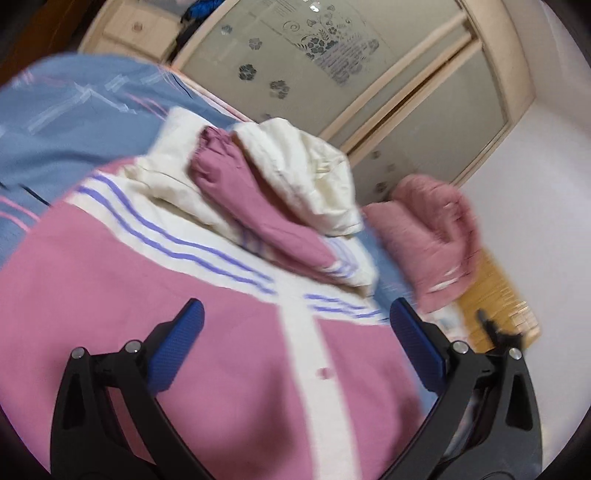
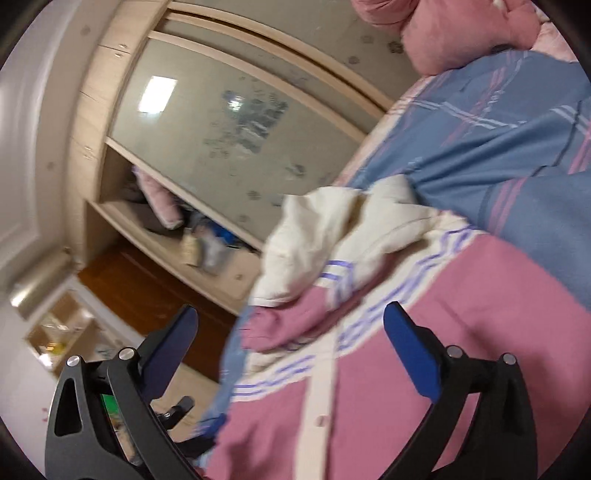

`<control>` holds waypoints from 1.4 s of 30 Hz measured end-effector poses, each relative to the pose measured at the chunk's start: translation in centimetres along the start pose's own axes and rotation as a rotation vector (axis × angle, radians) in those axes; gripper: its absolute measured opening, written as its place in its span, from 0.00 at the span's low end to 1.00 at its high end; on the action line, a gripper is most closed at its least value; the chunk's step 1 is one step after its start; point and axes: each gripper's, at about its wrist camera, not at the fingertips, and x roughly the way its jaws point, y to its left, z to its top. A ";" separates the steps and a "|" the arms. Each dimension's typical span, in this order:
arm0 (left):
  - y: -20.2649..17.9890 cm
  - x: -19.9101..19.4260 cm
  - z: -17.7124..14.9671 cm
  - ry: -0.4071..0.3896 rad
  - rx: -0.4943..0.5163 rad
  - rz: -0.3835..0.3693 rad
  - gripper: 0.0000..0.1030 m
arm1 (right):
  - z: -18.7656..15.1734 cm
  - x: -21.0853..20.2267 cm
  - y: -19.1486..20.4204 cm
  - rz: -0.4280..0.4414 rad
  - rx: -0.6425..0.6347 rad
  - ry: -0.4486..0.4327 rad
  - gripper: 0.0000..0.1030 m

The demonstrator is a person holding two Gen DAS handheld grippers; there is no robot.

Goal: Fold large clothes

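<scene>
The pink jacket (image 1: pixel 110 295) is lying front-up on the bed (image 1: pixel 55 122), its white placket (image 1: pixel 306 362) running lengthwise between the wide, empty jaws of the left gripper (image 1: pixel 295 321), while the right gripper (image 2: pixel 290 328), equally wide, is straddling the bed's edge

Matt cloth jacket (image 1: pixel 221 369) on woven bedspread (image 1: pixel 74 129); frosted-glass wardrobe doors (image 1: pixel 295 55).

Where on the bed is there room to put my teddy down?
The blue bedspread lies bare between the pink jacket and the pink pillow. It is crowded where the cream hood and a folded sleeve bunch near the bed's edge. Both claws hang open above the jacket.
</scene>
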 end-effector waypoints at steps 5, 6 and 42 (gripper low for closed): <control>1.2 5.5 2.4 0.024 -0.239 -0.092 0.98 | 0.6 1.0 -1.2 0.053 0.085 0.018 0.98; 1.4 6.7 3.0 0.028 -0.279 -0.118 0.98 | 0.6 1.4 -1.6 0.055 0.101 0.028 0.98; 2.7 10.8 6.4 0.011 -0.336 -0.069 0.09 | 0.3 2.1 -1.9 0.075 0.131 0.152 0.98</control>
